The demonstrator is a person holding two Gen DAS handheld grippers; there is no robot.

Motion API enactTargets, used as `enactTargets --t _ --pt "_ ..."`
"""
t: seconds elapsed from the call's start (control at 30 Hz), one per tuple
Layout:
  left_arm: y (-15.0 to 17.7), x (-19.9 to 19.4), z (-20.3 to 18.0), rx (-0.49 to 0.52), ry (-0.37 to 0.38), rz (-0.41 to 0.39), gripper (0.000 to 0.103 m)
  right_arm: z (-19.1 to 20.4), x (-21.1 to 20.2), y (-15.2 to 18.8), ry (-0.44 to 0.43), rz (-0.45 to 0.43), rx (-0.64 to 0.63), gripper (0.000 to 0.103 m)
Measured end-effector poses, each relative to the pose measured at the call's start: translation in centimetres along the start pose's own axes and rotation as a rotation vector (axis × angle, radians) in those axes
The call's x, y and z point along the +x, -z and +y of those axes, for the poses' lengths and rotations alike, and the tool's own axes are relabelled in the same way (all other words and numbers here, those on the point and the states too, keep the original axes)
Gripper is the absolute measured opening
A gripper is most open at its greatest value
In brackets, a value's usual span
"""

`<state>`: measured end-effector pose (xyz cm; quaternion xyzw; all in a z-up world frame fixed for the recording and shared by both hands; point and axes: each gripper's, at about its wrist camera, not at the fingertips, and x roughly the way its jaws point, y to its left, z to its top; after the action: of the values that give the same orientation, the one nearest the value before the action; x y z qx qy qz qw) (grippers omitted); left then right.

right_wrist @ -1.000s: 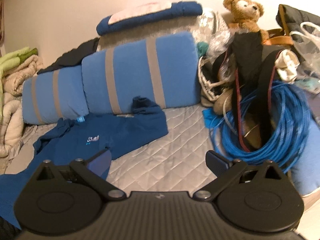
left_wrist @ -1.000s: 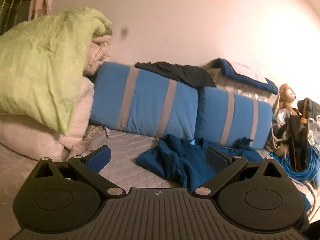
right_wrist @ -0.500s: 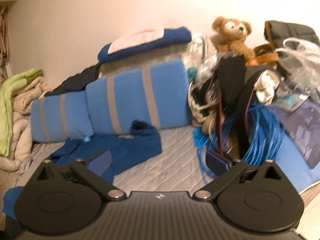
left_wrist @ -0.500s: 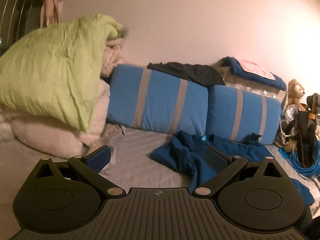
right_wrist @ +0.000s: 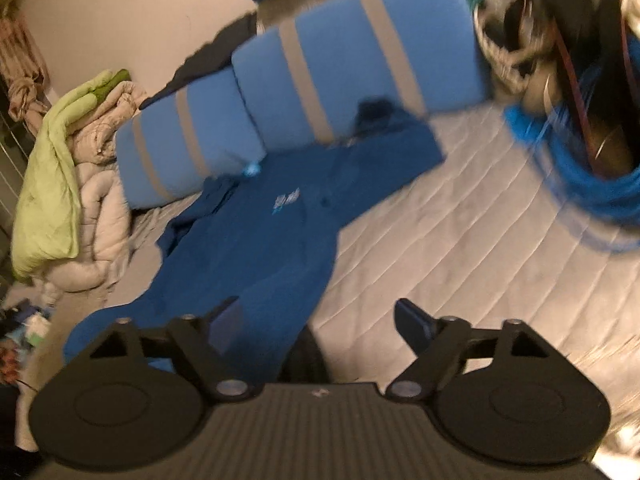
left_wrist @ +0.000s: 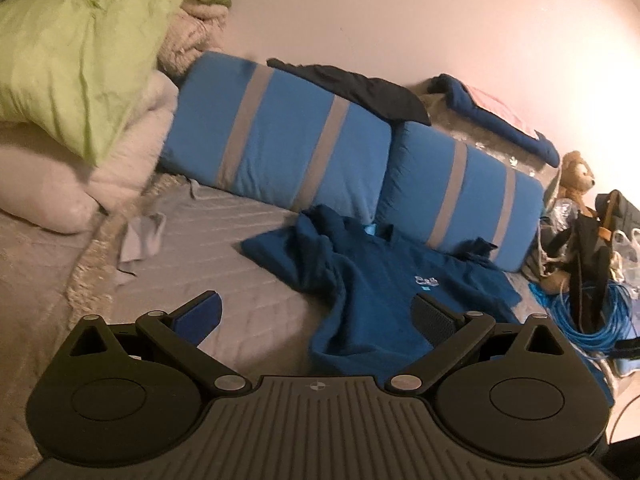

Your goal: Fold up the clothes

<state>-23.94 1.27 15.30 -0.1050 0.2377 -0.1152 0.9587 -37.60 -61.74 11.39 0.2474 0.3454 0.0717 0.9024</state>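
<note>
Now both grippers, left (left_wrist: 316, 314) and right (right_wrist: 316, 322), gape wide with nothing held, above the near edge of the shirt (left_wrist: 384, 292), which lies crumpled on the quilted bed (right_wrist: 460, 208) against the far striped cushions (left_wrist: 280, 136).

a plain pale wall (left_wrist: 400, 20) runs behind a bed covered in a grey quilted mattress pad (left_wrist: 240, 248), under warm, dim yellowish light. two blue bolster cushions with grey stripes (left_wrist: 288, 140) lean against the wall. at ten o'clock in the left wrist view, a lime green duvet (left_wrist: 76, 44) tops a heap of beige bedding (left_wrist: 132, 148). at three o'clock sit a brown teddy bear (left_wrist: 576, 172) and a coil of bright blue cable (left_wrist: 588, 320). the right wrist view is motion-blurred.
</note>
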Motion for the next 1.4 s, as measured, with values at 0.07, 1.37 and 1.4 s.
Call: enactTargets --t 0.07,1.37,1.4 --pt "0.2 0.3 -0.3 0.006 0.003 0.007 0.103 0.2 1.3 0.3 -0.02 0.038 0.031 0.071" --pt "4.5 5.1 2.4 -0.405 0.245 0.334 0.057 1.8 1.5 0.2 0.008 0.065 0.263 0.004" --pt "4.5 5.1 2.2 -0.406 0.244 0.345 0.052 1.7 1.6 0.3 0.008 0.065 0.266 0.004"
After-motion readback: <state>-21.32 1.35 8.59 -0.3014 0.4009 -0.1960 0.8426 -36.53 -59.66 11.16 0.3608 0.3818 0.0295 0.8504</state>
